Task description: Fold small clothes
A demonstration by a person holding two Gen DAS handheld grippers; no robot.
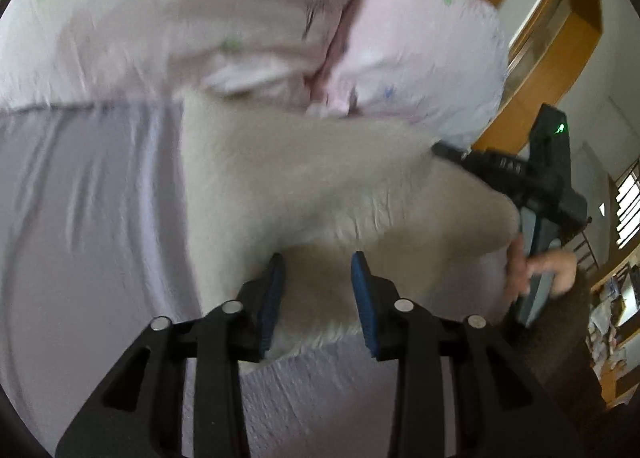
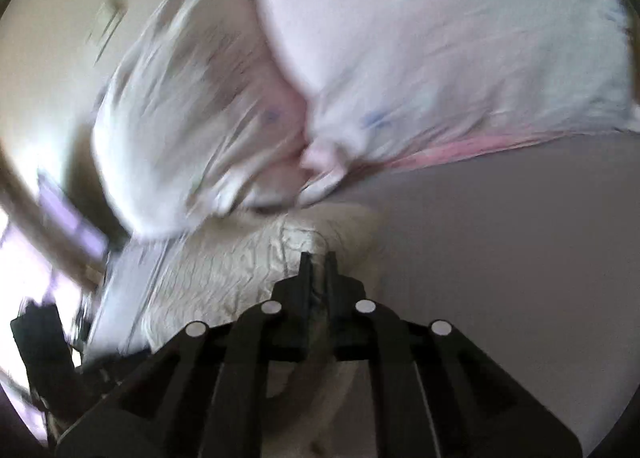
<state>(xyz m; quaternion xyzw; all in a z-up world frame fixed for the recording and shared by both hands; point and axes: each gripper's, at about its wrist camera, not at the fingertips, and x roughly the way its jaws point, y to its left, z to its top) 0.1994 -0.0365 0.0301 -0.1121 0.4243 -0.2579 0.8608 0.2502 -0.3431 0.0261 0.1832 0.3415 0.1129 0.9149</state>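
A small cream-white fuzzy garment (image 1: 304, 185) lies partly lifted over the lilac bed sheet (image 1: 80, 217). My left gripper (image 1: 318, 270) is open, its blue-padded fingers (image 1: 362, 282) on either side of the garment's lower edge. My right gripper (image 1: 452, 151) shows at the right of the left wrist view, holding the garment's far corner up. In the right wrist view the right gripper (image 2: 318, 258) is shut on a fold of the cream garment (image 2: 240, 258), which hangs below the jaws. The frames are blurred by motion.
A bunched pale pink quilt with small blue and green prints (image 1: 240, 17) lies behind the garment, also in the right wrist view (image 2: 440, 57). A wooden shelf unit (image 1: 560, 17) stands at the right, beyond the bed. A window (image 1: 628, 209) is at the far right.
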